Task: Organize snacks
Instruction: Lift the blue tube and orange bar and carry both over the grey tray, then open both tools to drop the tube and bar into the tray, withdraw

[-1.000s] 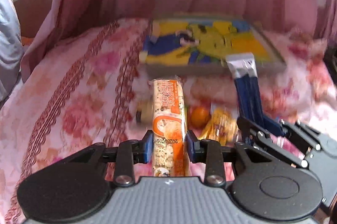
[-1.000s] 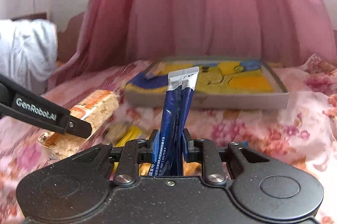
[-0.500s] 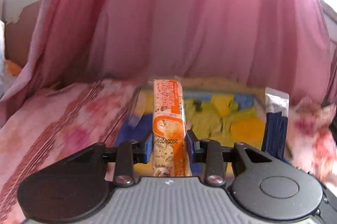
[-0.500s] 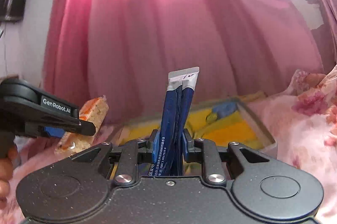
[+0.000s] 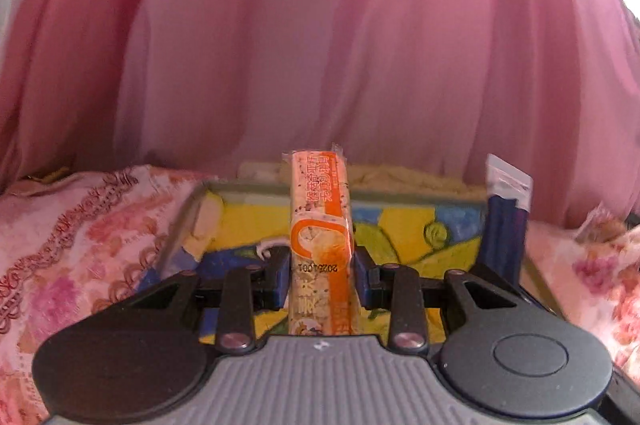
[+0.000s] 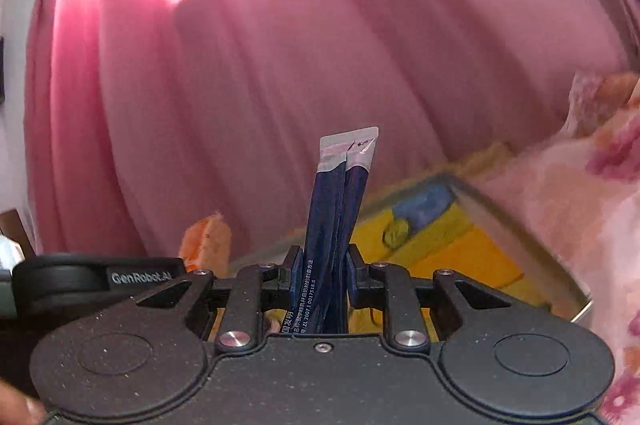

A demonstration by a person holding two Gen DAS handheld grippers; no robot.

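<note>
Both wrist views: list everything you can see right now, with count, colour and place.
Snack bar: one, orange and white wrapper, upright between the left gripper's fingers.
Sachets: seemingly two together, dark blue with silver tops, upright in the right gripper.
Tray: one, grey rim, yellow and blue picture inside, on the bedspread below both grippers.
Bedspread: one, pink floral, under and around the tray.
Curtain: pink, hanging behind the tray.
Left gripper: one, black with blue pads, shut on the snack bar.
Right gripper: one, black with blue pads, shut on the sachets.
Fingertip: one, bottom left corner of the right wrist view.
</note>
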